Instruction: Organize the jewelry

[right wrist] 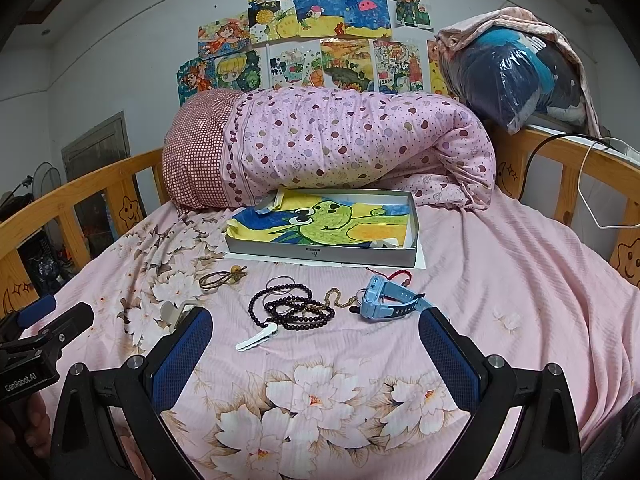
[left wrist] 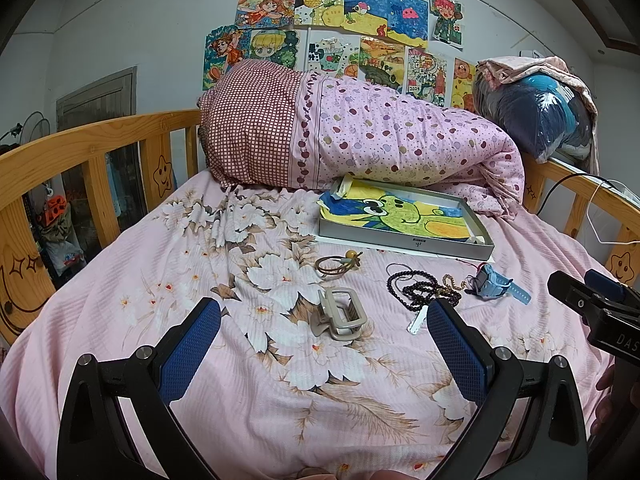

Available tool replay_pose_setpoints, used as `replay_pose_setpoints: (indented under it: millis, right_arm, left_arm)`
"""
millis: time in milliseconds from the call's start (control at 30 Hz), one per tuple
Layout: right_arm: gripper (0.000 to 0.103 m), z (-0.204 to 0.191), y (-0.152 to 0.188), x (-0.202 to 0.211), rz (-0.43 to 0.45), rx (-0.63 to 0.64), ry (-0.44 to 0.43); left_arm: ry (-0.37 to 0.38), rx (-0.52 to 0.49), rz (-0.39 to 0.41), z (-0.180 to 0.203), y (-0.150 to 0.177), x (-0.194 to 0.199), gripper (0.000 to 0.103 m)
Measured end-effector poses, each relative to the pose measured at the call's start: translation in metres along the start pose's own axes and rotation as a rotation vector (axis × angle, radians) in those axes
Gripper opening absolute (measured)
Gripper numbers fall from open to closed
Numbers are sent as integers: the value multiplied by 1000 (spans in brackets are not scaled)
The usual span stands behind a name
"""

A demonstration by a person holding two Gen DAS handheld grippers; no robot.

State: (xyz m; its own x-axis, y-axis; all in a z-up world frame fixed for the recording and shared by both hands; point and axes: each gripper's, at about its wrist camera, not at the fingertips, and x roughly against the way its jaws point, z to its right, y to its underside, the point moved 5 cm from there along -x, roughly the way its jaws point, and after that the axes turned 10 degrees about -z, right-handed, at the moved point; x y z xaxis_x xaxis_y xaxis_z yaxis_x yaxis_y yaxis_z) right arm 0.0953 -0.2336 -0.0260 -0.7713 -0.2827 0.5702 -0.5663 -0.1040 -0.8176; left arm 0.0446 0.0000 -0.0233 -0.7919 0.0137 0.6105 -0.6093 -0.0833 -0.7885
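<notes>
Jewelry pieces [right wrist: 292,308] just before the box's [right wrist: 320,254] front edge, both hand-held grippers [left wrist: 324,344] [right wrist: 316,354] spread wide, empty.

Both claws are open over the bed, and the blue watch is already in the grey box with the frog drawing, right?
Not quite. The blue watch is not in the grey box; it lies on the bedsheet in front of it, beside the dark bead strands, as the right wrist view shows. Both the left claw and the right claw are open.
</notes>
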Motion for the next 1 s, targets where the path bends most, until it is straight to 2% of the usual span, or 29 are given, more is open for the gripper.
replay_pose_setpoints:
  millis: [733, 1000]
  right_arm:
    - [103, 3, -2, 0, -9, -3, -2]
    - [103, 6, 2, -9, -88, -47, 23]
  left_arm:
    - [0, 0, -2, 0, 0, 0, 101]
    - [-25, 19, -39, -4, 3, -3, 101]
